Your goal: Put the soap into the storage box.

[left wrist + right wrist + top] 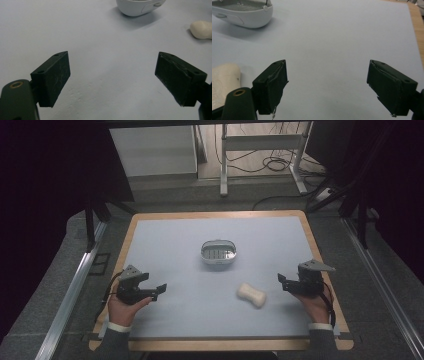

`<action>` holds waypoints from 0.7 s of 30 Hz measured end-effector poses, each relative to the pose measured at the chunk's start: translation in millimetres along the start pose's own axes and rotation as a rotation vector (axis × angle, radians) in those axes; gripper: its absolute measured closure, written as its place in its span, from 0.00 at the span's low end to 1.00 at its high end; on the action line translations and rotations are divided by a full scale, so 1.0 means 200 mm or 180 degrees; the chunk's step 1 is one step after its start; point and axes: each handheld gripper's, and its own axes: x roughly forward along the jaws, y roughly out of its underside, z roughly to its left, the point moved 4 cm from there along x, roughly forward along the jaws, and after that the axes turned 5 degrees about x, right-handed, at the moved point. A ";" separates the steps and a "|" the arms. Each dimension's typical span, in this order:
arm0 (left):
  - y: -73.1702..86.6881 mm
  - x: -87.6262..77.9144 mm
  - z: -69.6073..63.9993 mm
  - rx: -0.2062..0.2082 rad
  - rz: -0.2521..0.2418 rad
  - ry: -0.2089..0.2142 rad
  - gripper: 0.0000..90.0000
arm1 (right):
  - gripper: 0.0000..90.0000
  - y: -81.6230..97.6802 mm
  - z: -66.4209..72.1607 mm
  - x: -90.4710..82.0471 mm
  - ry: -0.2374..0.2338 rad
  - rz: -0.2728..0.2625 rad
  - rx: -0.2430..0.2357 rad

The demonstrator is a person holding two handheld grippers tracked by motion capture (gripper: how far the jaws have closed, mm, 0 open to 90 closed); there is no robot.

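Setting: a pale blue-grey mat on a wood-edged worktop (310,240), dark curtains to either side, a white desk frame and loose cables on the floor beyond.

Item 1, right tool (283,281): held in the person's right hand (315,302) near the worktop's right edge, pointing inward toward the centre. In the right gripper view its two black jaws stood wide apart with only bare mat between them; nothing was gripped. The grey three-cornered plate sat on top.

Item 2, left tool (159,291): held in the person's left hand (122,309) near the worktop's left front, pointing inward toward the right. In the left gripper view its jaws likewise stood wide apart over bare mat, holding nothing. A cable trailed from its rear.

Item 3, bar of soap (251,294): cream-coloured, waisted in the middle, lying flat on the mat between the two tools, nearer the right one but apart from it. In the right gripper view it lay just beside the left-hand jaw, outside the gap, untouched. In the left gripper view it sat far off at the upper right.

Item 4, soap dish (218,252): white, oval, with a slotted grey inner tray, standing upright near the worktop's centre, beyond the soap and apart from it. The dish held nothing.
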 end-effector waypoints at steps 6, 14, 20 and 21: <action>0.03 -0.01 -0.02 0.0129 0.0104 -0.0040 0.17 | 0.19 0.01 0.00 0.04 -0.0039 0.0033 -0.0011; 0.02 -0.04 -0.01 0.0131 0.0045 0.0012 0.17 | 0.20 0.01 0.03 0.00 -0.0016 0.0073 -0.0051; 0.01 -0.06 0.01 0.0135 0.0003 0.0103 0.15 | 0.21 0.01 0.04 -0.02 -0.0034 0.0125 -0.0121; 0.01 -0.06 0.01 0.0133 -0.0008 0.0112 0.15 | 0.21 0.00 0.04 -0.02 -0.0051 0.0123 -0.0114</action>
